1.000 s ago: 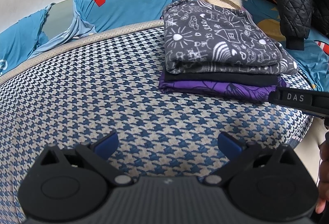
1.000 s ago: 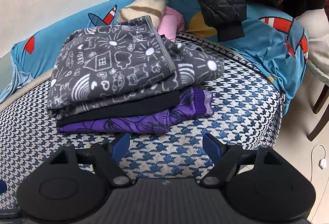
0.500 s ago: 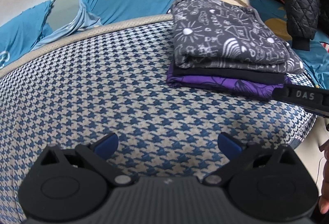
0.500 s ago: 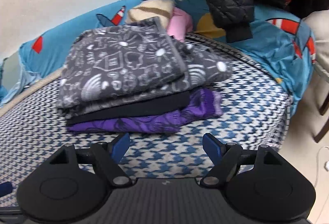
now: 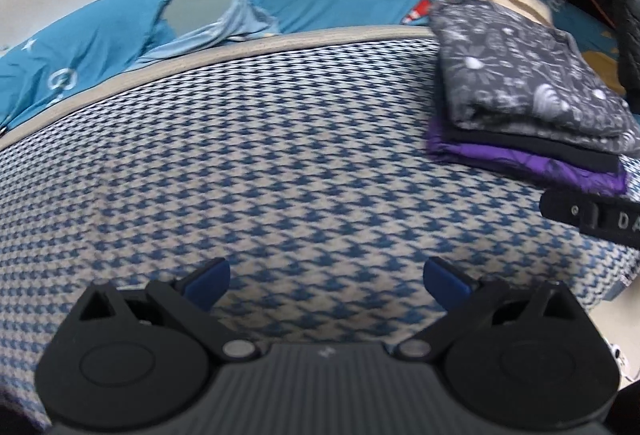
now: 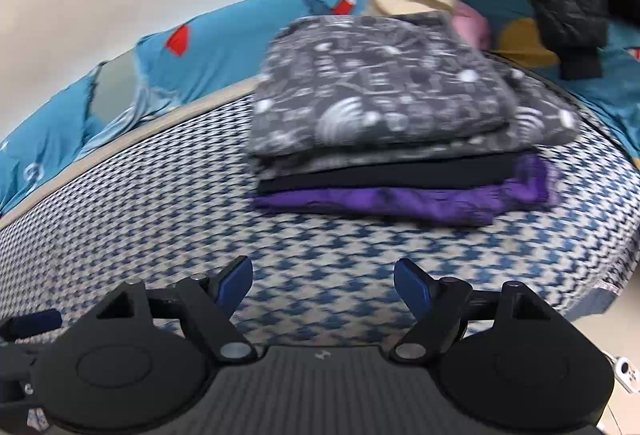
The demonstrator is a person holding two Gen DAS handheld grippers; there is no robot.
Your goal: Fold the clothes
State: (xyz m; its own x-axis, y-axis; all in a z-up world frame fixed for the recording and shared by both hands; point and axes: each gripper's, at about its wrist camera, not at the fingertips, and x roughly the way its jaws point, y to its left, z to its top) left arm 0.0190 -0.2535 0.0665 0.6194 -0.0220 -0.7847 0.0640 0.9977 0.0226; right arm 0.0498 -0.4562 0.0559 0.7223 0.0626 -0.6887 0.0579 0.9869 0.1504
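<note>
Houndstooth cushion (image 5: pixel 280 163) lies bare beside folded stack (image 6: pixel 392 139).

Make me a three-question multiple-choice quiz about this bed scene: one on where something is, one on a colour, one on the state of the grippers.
1. Where does the grey patterned garment lie?
A. on top of the folded stack
B. under the purple garment
C. on the floor

2. What colour is the bottom garment of the stack?
A. red
B. purple
C. white

3. How are the left gripper and right gripper?
A. both shut on cloth
B. one open, one shut
C. both open and holding nothing

Answers: 1 A, it tops the stack on the checked cover; 2 B, purple cloth shows under the black layer; 3 C, only checked cover shows between each pair of spread blue tips.
</note>
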